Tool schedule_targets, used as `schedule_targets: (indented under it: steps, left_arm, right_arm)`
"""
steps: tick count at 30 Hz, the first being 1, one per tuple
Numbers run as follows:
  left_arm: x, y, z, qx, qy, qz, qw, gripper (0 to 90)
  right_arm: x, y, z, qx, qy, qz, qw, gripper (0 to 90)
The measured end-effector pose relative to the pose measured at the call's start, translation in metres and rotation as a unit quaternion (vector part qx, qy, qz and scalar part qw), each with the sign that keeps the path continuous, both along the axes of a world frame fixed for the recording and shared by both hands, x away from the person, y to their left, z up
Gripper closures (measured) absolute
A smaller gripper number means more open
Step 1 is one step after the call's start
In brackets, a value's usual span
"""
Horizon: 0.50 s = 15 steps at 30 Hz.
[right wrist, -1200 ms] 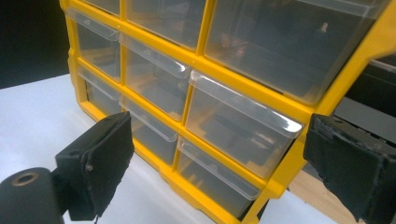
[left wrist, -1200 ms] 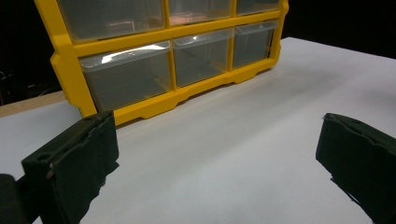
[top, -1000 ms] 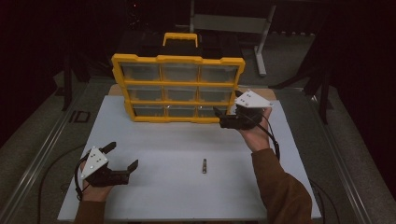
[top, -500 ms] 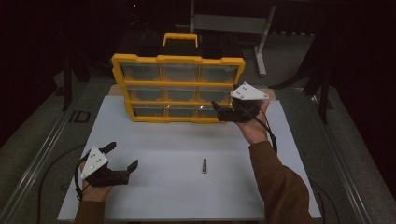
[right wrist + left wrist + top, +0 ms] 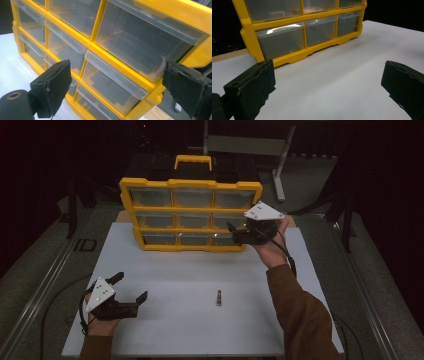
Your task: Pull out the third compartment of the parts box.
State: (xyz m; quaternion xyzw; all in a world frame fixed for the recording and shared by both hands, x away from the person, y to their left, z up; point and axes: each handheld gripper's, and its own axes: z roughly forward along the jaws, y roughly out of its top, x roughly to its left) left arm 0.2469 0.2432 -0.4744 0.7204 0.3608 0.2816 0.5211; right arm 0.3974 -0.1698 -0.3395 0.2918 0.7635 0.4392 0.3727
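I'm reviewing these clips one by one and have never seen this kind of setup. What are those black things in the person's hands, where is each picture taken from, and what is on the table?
A person holds a hand-operated two-jaw gripper in each hand. The high view looks down on the white table from above. The other two pictures come from cameras riding on the grippers, looking along their black jaws.

On the table stands a yellow drawer cabinet with clear plastic drawers, and a small dark metal piece lies in front of it.

The left gripper rests low near the table's front left, jaws wide apart, holding nothing. The right gripper is raised at the cabinet's right side, jaws open, facing the clear drawers. Nothing is gripped.
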Motion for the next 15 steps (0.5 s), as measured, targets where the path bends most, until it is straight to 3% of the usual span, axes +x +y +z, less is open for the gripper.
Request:
schedule_targets:
  steps: [15]
  left_arm:
    - [-0.0001,0.0004,-0.0001,-0.001,0.000,0.000,1.0000,0.0]
  right_arm:
    - [0.0056,0.0045,0.0055,-0.035,-0.007,-0.011,0.9993,9.6]
